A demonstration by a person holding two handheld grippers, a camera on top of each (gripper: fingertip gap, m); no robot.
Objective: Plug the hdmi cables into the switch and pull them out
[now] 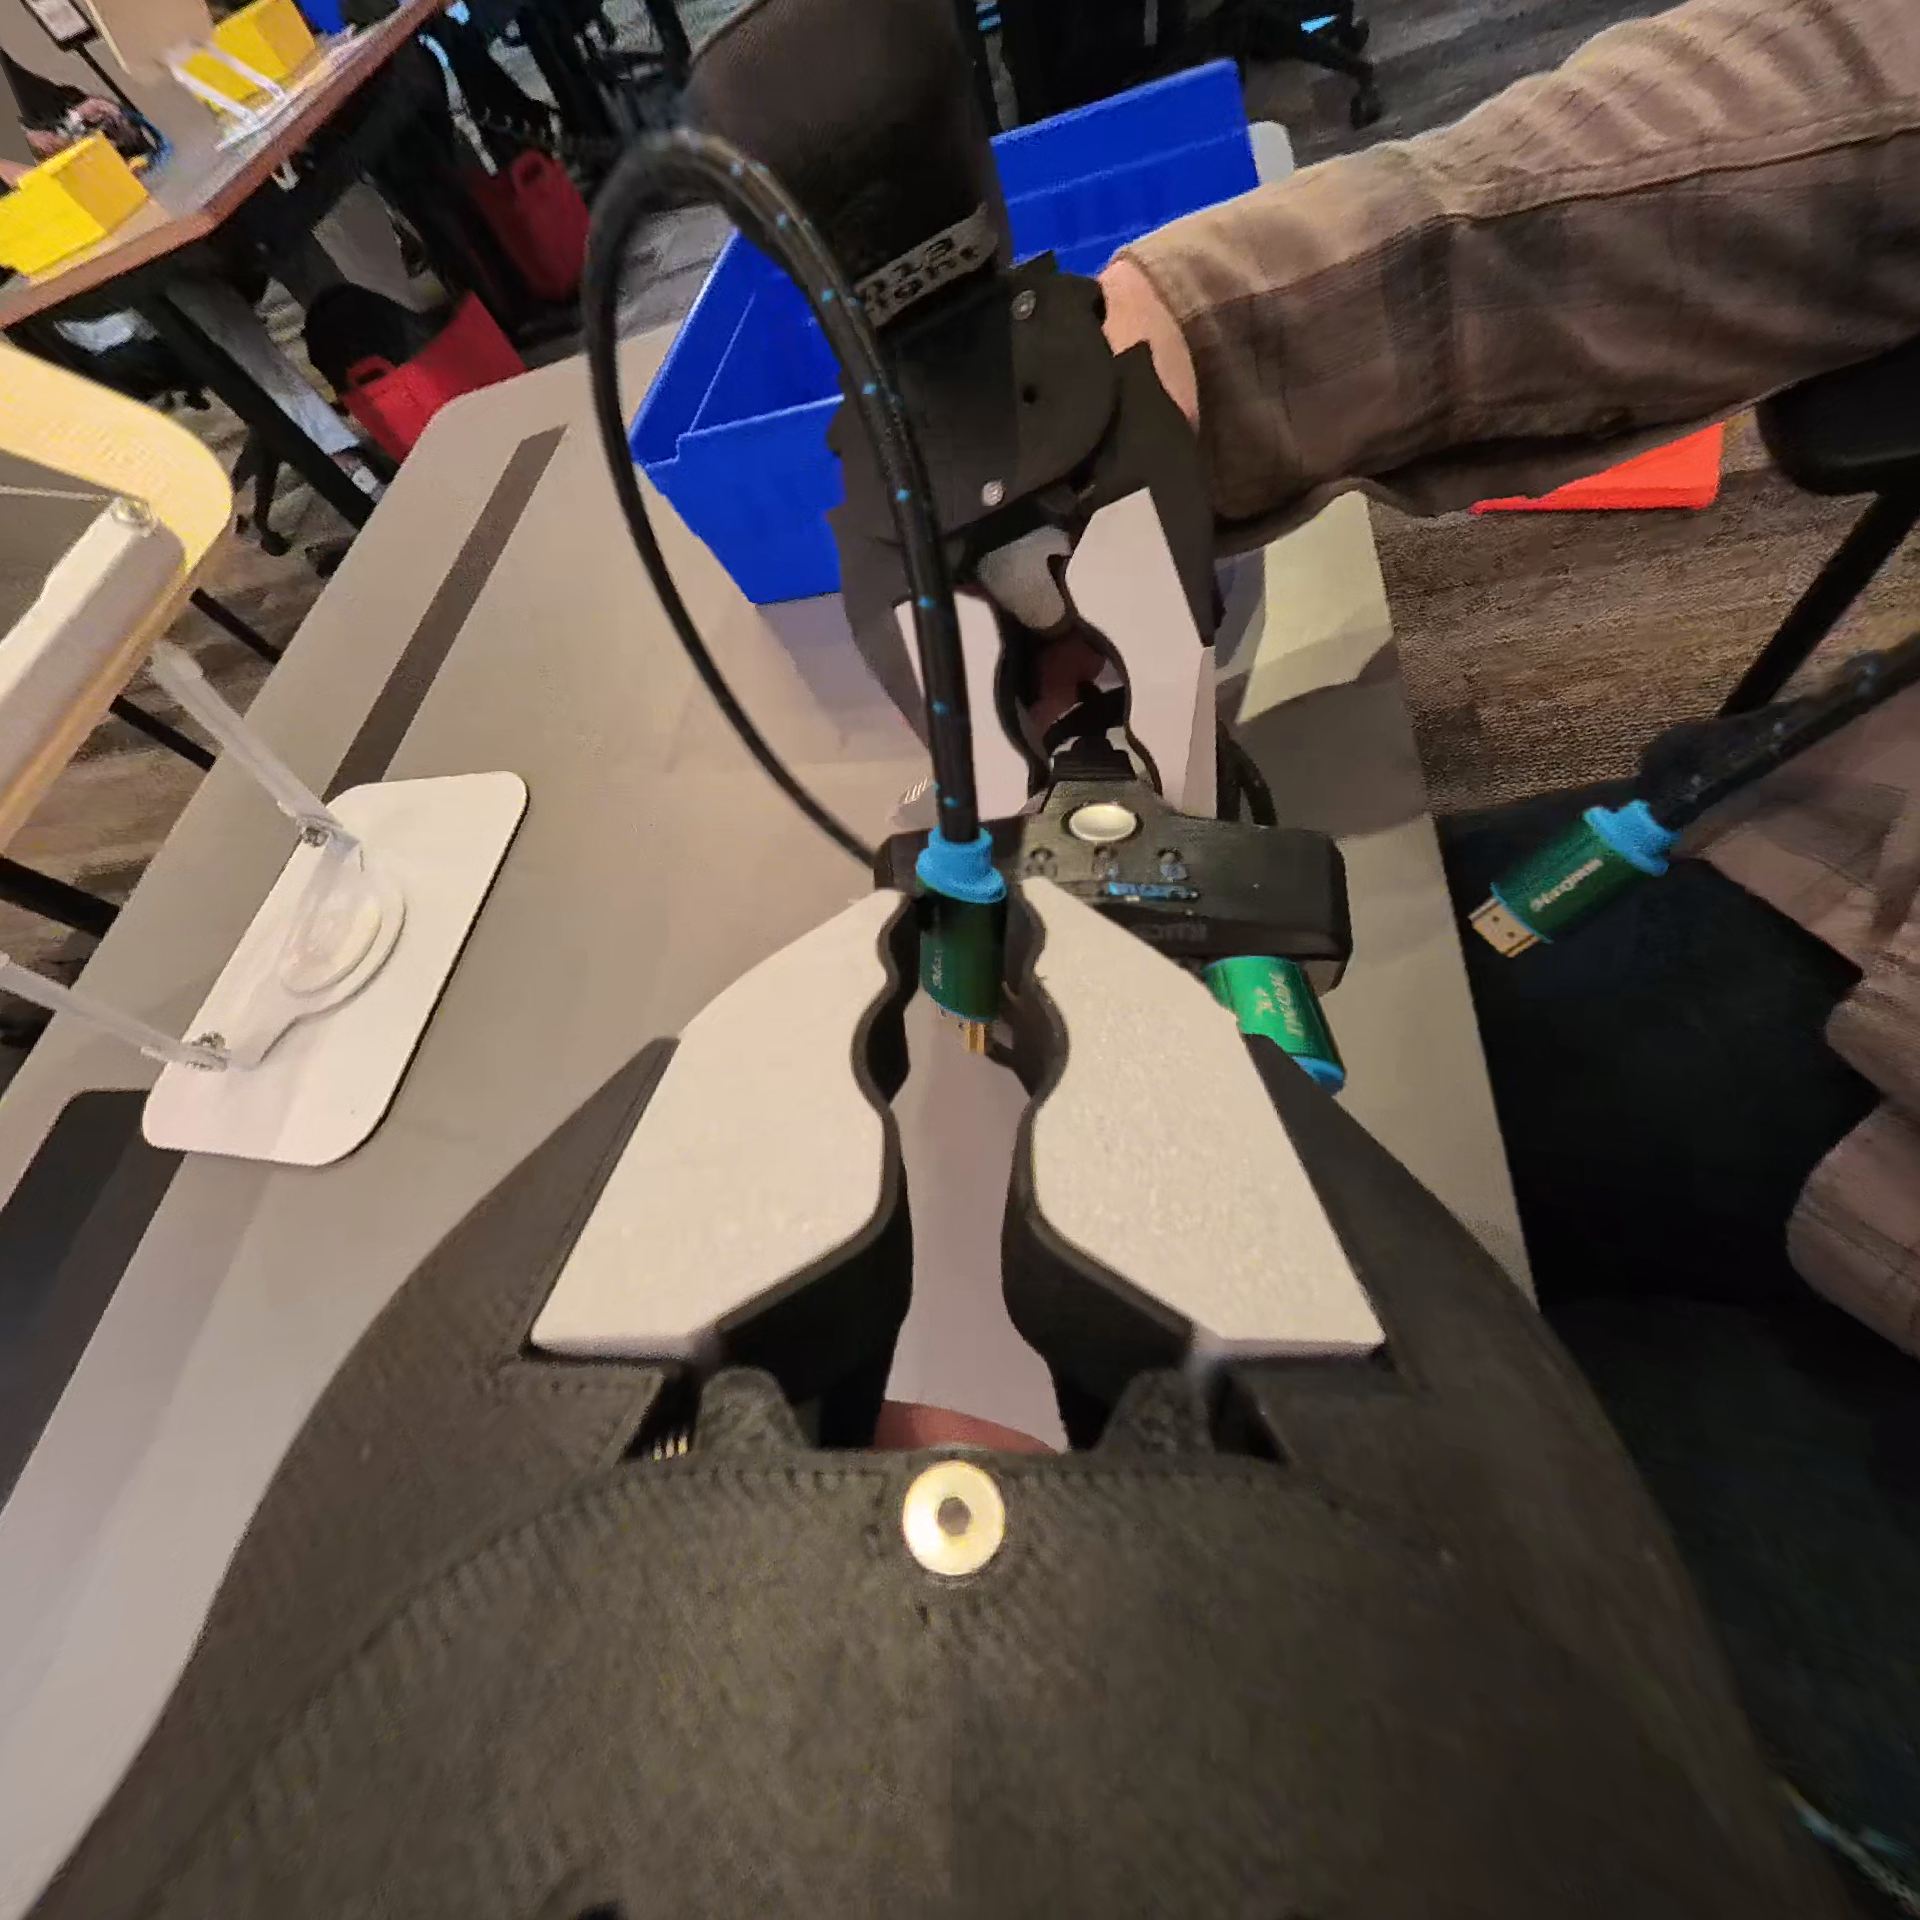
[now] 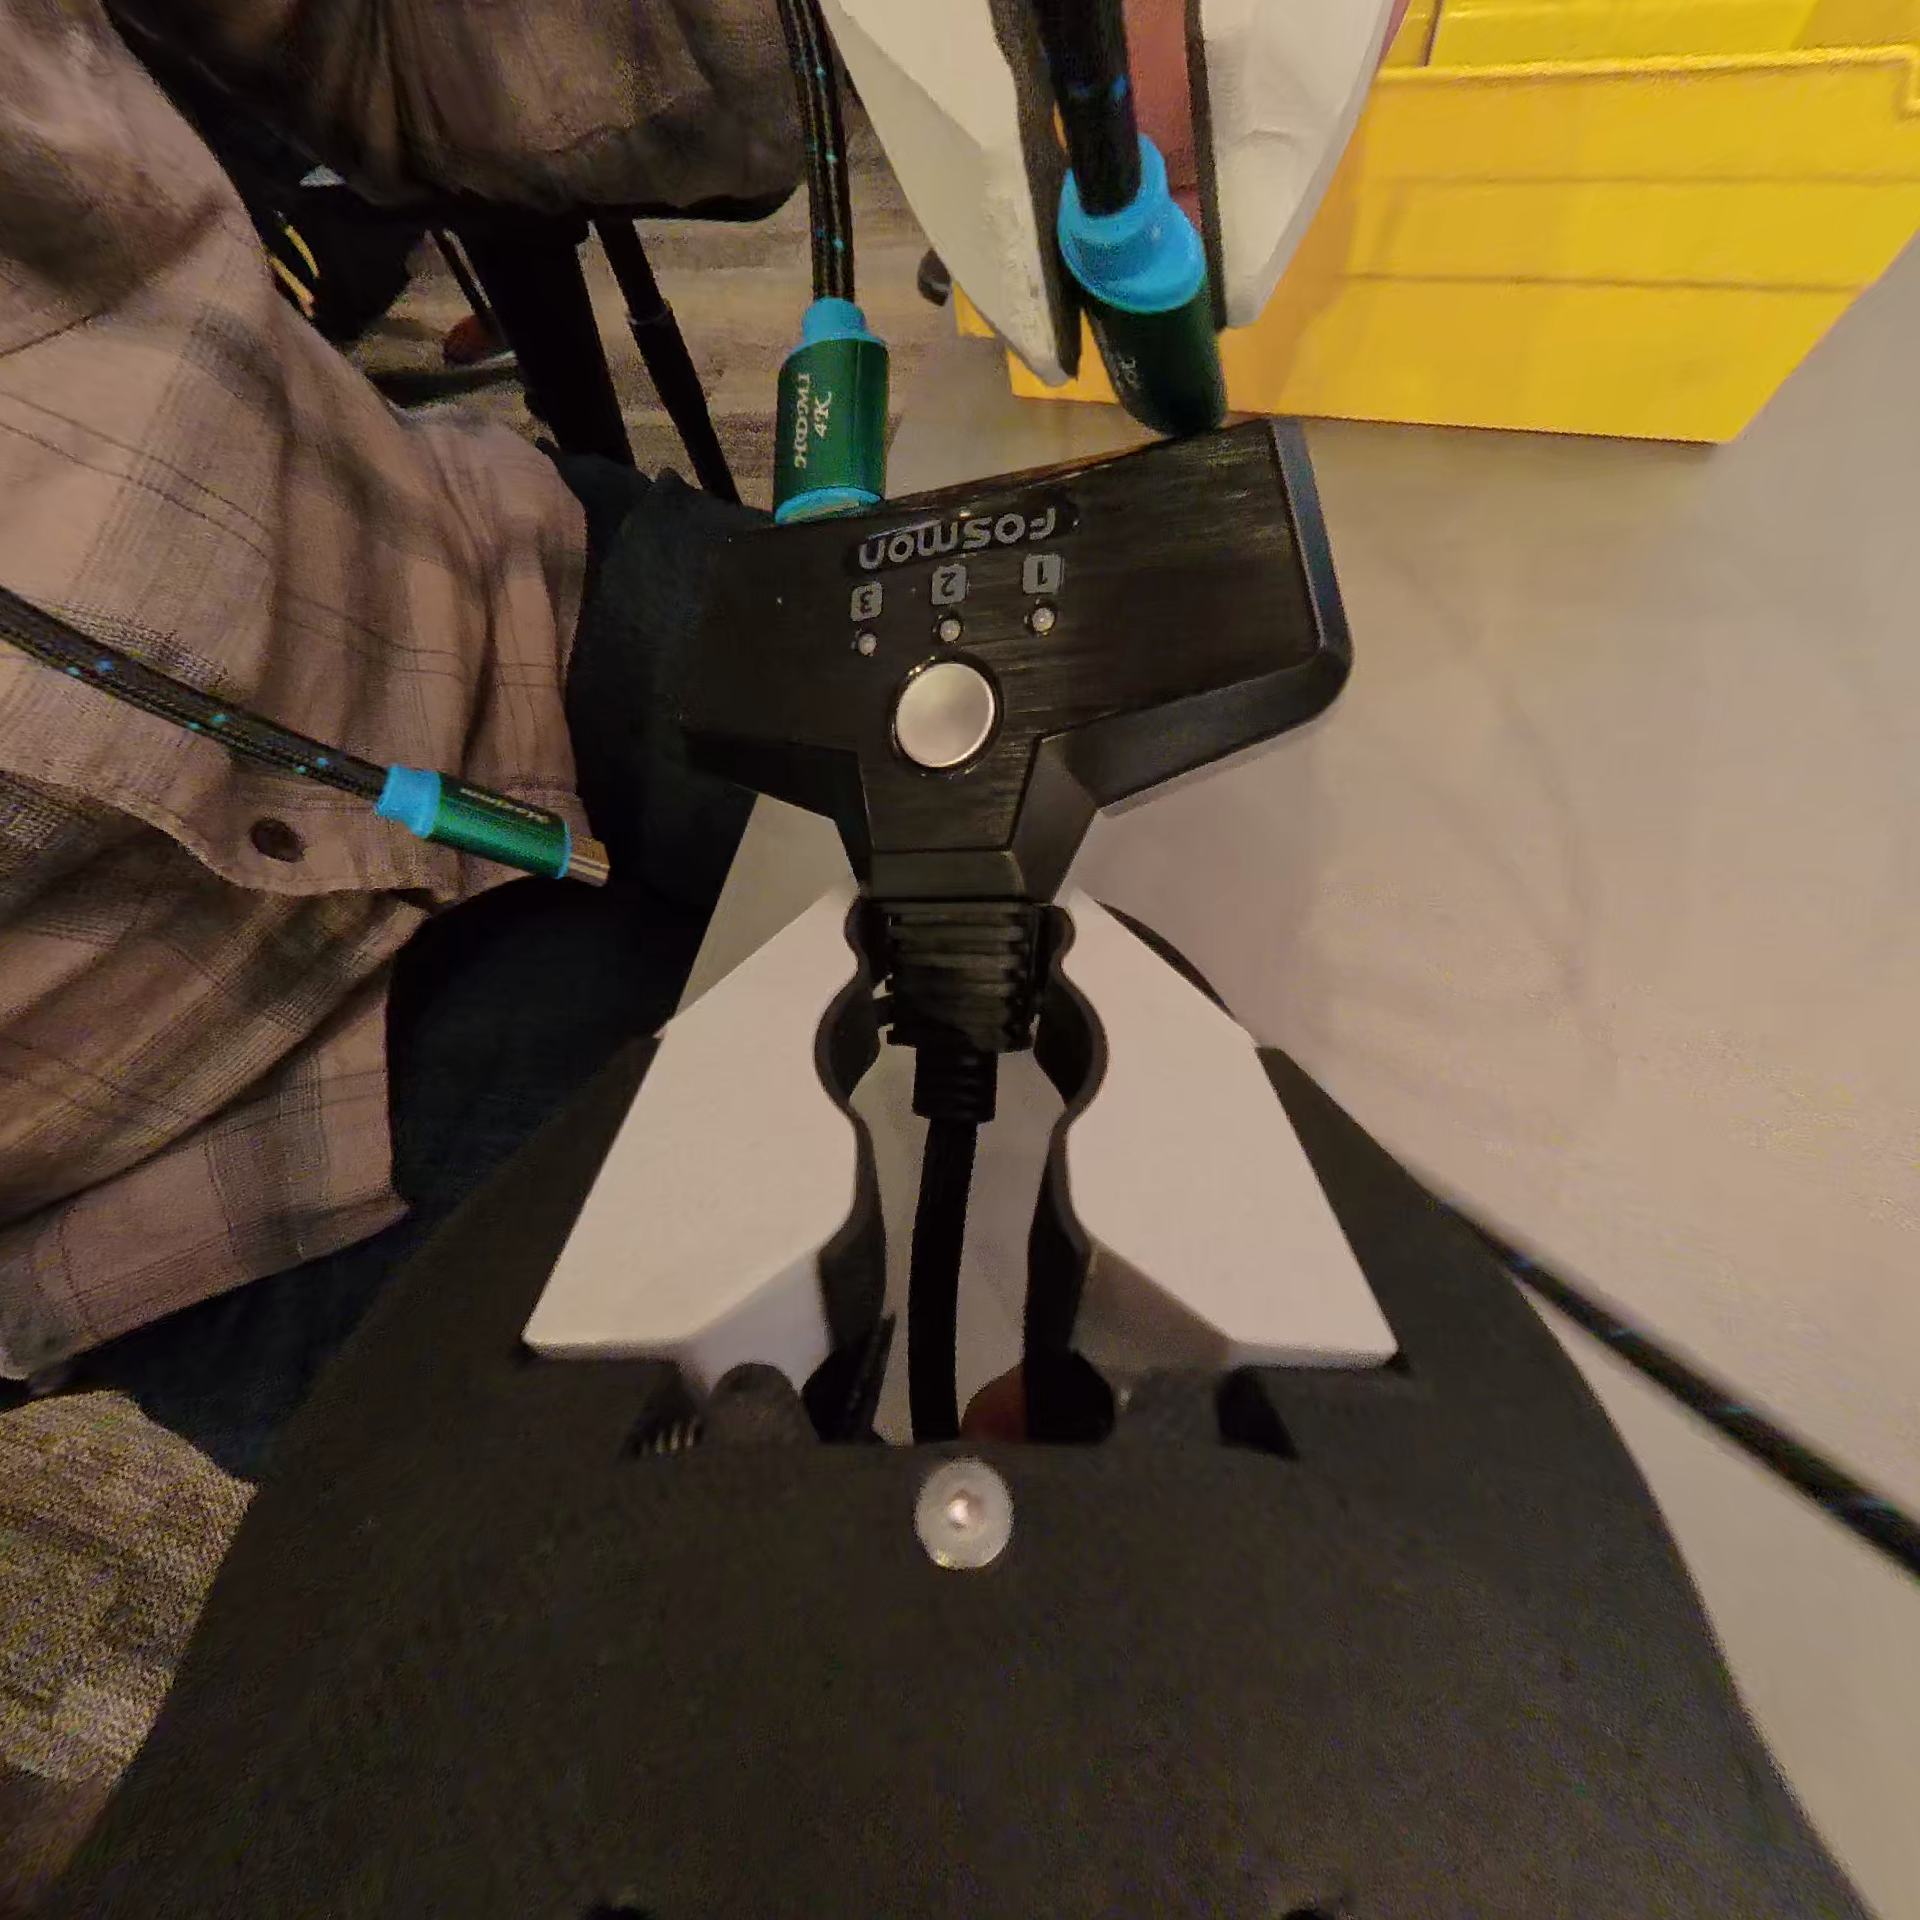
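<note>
Left gripper (image 1: 961, 977) pinches a green HDMI plug (image 1: 961, 961) between nearly shut fingertips, its tip angled off the switch (image 2: 997, 623), likely mid-pull or lining up. Right gripper (image 2: 961, 977) clamps the switch's ribbed neck (image 2: 961, 977), bracing it. Another plug (image 2: 828, 426) sits seated just beyond; a third (image 2: 488, 821) dangles loose, left of the fingers.

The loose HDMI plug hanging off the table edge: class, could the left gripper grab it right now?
Probably not: the left gripper is shut on another plug; the loose plug hangs unobstructed.
</note>
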